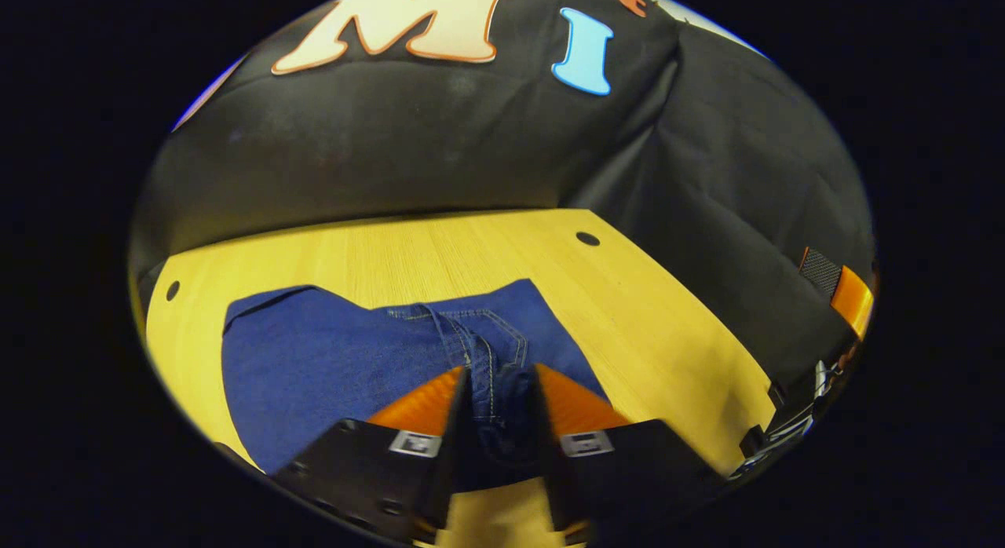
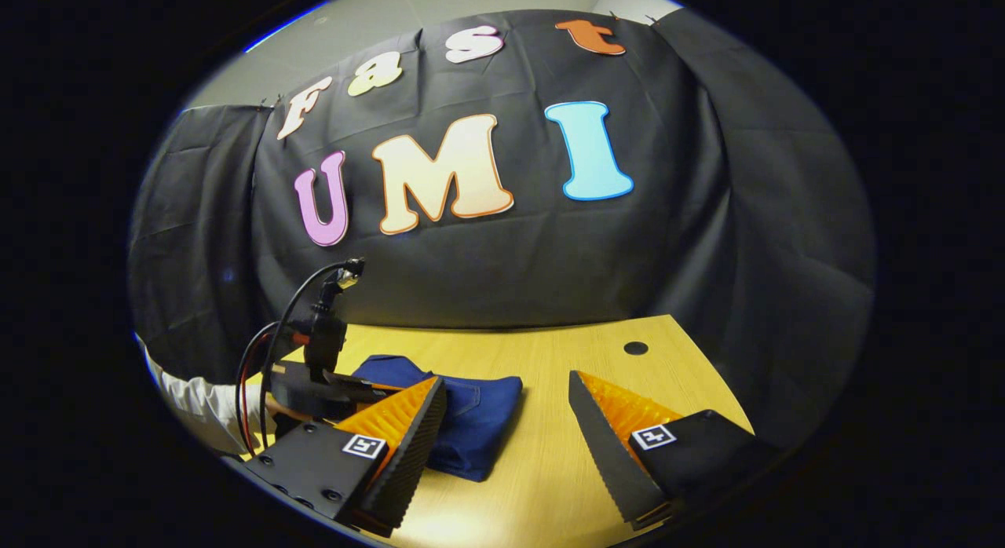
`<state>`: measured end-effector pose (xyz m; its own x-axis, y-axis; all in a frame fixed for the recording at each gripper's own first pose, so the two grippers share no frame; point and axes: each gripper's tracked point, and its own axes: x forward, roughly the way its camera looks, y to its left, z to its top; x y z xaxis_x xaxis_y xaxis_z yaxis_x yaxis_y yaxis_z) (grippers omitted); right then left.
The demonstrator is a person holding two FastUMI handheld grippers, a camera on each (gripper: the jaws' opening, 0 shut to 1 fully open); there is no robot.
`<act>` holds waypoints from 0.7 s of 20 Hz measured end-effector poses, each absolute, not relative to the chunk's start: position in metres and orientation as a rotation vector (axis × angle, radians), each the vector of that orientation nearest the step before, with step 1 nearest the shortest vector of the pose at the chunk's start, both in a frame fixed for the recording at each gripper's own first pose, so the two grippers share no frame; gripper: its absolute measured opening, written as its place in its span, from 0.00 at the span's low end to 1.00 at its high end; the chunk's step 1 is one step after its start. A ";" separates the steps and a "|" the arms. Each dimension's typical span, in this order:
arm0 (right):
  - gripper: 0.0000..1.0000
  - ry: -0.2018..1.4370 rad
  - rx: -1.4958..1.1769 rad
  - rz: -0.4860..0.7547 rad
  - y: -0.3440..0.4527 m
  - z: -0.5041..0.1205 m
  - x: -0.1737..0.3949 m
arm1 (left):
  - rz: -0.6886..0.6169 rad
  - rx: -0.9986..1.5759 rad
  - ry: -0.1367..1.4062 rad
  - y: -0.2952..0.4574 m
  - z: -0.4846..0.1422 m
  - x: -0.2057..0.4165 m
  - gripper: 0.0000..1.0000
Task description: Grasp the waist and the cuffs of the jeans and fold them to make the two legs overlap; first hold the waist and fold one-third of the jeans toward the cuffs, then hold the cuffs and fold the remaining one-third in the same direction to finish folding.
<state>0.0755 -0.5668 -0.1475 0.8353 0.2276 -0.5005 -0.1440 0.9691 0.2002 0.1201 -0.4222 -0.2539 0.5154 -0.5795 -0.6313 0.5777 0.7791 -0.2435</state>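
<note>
The blue jeans (image 1: pixel 330 367) lie folded into a compact bundle on the wooden table (image 1: pixel 659 312). In the left gripper view my left gripper (image 1: pixel 502 369) is shut on a bunch of denim by the stitched fly seam, with cloth pressed between both fingers. In the right gripper view the jeans (image 2: pixel 471 422) lie just left of centre. My right gripper (image 2: pixel 506 378) stands open above the table (image 2: pixel 565 344), its left finger over the bundle's near edge and nothing between the fingers. Farther left in that view the left gripper (image 2: pixel 314 387), with its cable, rests on the jeans.
A white sleeve (image 2: pixel 196 407) holds the left gripper. The table has small round holes (image 1: pixel 587 239) (image 2: pixel 635 348) near its far corners. Black cloth walls close in the back and sides. An orange and black device part (image 1: pixel 844 289) shows at the right edge.
</note>
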 end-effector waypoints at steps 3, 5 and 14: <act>0.97 0.455 0.166 0.204 -0.545 -0.115 0.083 | -0.552 -0.009 0.546 -0.395 -0.192 0.138 0.99; 0.97 0.380 0.174 0.184 -0.529 -0.089 0.084 | -0.433 -0.011 0.428 -0.362 -0.152 0.143 0.96; 0.97 0.214 0.220 0.176 -0.444 -0.005 0.054 | -0.208 0.051 0.152 -0.215 -0.012 0.083 0.96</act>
<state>0.0540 -0.4440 -0.0050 0.9620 0.1952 -0.1908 -0.1486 0.9608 0.2340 0.0830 -0.2154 -0.0118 0.9670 -0.2018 -0.1556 0.2095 0.9772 0.0343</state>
